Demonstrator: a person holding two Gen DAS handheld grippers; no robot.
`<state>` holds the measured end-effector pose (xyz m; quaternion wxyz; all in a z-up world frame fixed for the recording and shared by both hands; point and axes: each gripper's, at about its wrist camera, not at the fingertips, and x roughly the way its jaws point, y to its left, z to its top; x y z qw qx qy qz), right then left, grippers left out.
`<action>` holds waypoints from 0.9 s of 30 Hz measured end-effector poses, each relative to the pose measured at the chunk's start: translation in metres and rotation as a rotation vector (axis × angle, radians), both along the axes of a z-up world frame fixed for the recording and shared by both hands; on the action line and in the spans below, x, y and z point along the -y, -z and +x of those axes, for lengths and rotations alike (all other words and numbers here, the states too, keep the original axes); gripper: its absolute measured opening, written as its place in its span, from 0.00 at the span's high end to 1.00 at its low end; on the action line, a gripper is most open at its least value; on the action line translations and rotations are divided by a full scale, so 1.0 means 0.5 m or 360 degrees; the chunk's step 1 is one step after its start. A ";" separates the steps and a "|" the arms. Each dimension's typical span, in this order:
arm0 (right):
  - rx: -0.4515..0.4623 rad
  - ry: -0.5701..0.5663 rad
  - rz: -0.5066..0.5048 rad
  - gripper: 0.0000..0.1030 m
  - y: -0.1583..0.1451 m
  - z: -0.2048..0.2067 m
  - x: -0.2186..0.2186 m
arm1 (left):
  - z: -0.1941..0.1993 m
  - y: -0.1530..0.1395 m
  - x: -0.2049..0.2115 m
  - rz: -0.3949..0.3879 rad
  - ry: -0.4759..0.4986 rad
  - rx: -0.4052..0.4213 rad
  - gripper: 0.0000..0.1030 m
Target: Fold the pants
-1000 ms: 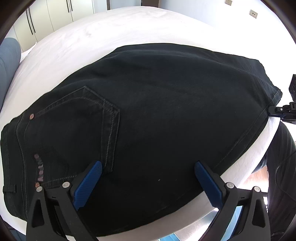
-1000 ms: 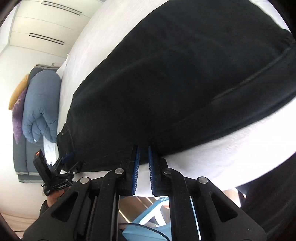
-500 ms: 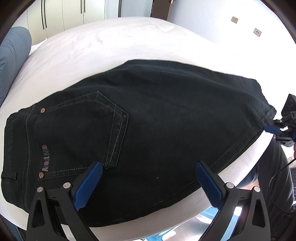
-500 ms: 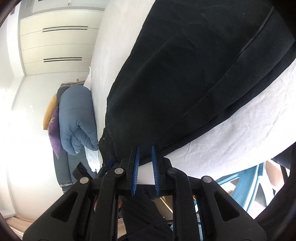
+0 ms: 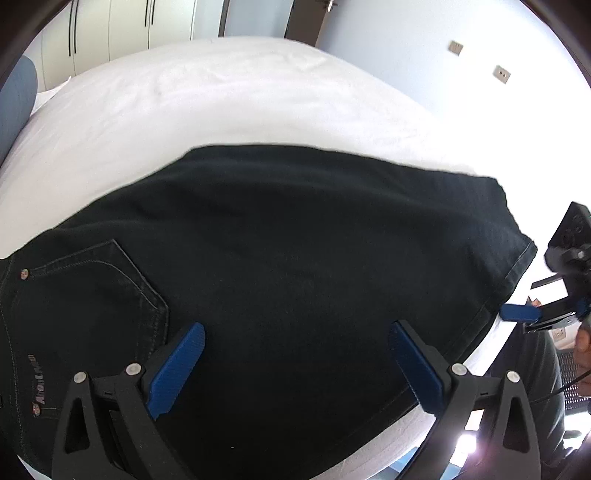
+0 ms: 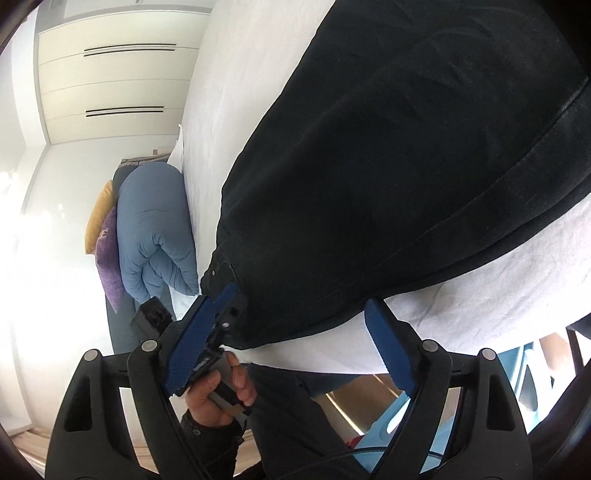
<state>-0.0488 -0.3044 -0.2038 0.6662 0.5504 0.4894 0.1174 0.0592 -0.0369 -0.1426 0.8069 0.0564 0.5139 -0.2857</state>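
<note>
Black denim pants lie folded lengthwise on a white bed, back pocket and waistband at the left. My left gripper is open and empty, its blue pads spread just above the near part of the pants. My right gripper is open and empty at the bed's near edge by the hem end of the pants. It also shows in the left wrist view beside the hem, and the left gripper shows in the right wrist view at the waistband.
A rolled blue duvet with yellow and purple cushions lies beyond the bed's head end. White wardrobes stand behind the bed. The person's dark legs and a blue chair are at the near bed edge.
My right gripper has opened, from nearly shut to wide open, by the hem. My left gripper has drawn back and risen, so more of the white bed shows beyond the pants.
</note>
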 end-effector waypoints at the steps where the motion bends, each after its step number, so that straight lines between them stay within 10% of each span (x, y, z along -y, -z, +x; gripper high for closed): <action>1: 0.0008 -0.0009 0.0004 0.19 -0.010 -0.007 0.009 | -0.002 0.017 0.007 0.0047 0.0024 -0.0034 0.02; 27: -0.0146 0.0083 0.0269 0.20 0.049 0.016 -0.037 | -0.020 0.036 -0.019 0.0092 0.0062 0.0005 0.02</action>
